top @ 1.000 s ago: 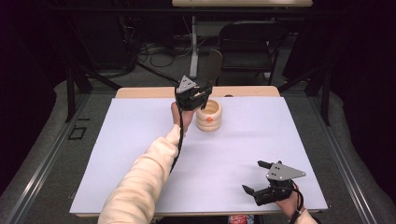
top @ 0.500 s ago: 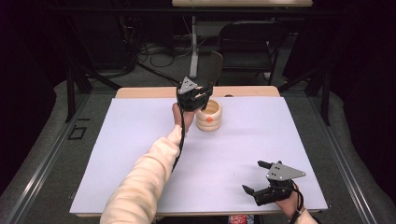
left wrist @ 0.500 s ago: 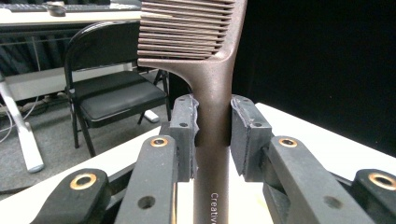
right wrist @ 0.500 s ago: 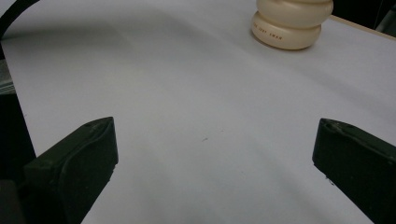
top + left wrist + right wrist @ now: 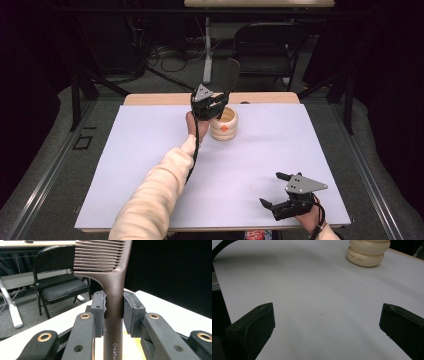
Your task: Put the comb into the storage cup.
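Observation:
My left gripper [image 5: 221, 100] is shut on the handle of a dark brown comb [image 5: 113, 290], held upright with its teeth at the top. In the high view the comb [image 5: 231, 72] rises above a cream ribbed holder [image 5: 224, 125] that stands at the far middle of the white table cover [image 5: 150, 150]. The gripper hangs just left of and above the holder's mouth. My right gripper [image 5: 270, 188] rests near the front right corner, open, with nothing between its jaws [image 5: 327, 322]. The cream holder [image 5: 368, 252] stands far ahead of it.
A black folding chair [image 5: 262, 47] stands behind the table, with cables on the floor [image 5: 165, 55] beside it. The wooden table edge [image 5: 270, 97] shows past the white cover. The left forearm in a cream sleeve [image 5: 155, 195] crosses the table's near middle.

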The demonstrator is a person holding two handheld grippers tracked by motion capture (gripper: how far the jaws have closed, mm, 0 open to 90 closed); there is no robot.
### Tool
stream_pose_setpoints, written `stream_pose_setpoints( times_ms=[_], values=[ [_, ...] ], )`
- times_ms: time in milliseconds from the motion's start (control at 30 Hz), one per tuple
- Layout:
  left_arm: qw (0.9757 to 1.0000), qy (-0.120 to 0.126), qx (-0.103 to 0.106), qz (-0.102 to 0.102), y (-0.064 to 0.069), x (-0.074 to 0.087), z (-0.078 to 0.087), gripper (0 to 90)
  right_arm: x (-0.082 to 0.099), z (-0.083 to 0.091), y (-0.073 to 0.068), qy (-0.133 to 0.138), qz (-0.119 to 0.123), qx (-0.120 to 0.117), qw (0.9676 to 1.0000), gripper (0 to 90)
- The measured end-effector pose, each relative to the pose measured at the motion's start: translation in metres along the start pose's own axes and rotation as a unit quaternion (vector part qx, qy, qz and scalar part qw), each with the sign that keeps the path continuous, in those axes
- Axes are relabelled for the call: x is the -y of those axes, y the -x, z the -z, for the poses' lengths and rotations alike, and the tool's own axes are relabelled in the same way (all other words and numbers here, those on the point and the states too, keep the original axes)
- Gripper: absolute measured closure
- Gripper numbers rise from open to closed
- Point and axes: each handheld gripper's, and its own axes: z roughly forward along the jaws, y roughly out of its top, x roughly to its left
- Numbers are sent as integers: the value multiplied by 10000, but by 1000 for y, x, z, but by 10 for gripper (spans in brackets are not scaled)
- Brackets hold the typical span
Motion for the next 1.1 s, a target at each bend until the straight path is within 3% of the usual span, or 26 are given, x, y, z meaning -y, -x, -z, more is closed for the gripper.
stream_pose_setpoints(
  times_ms=[533, 1100],
  values=[
    [9995, -312, 60, -22, 1, 8, -5, 726, 0, 0, 0, -6, -1, 2, 10000, 0],
    [9989, -451, 73, -41, 4, 16, -10, 725, 0, 0, 0, -3, -5, -1, 10000, 0]
  ],
)
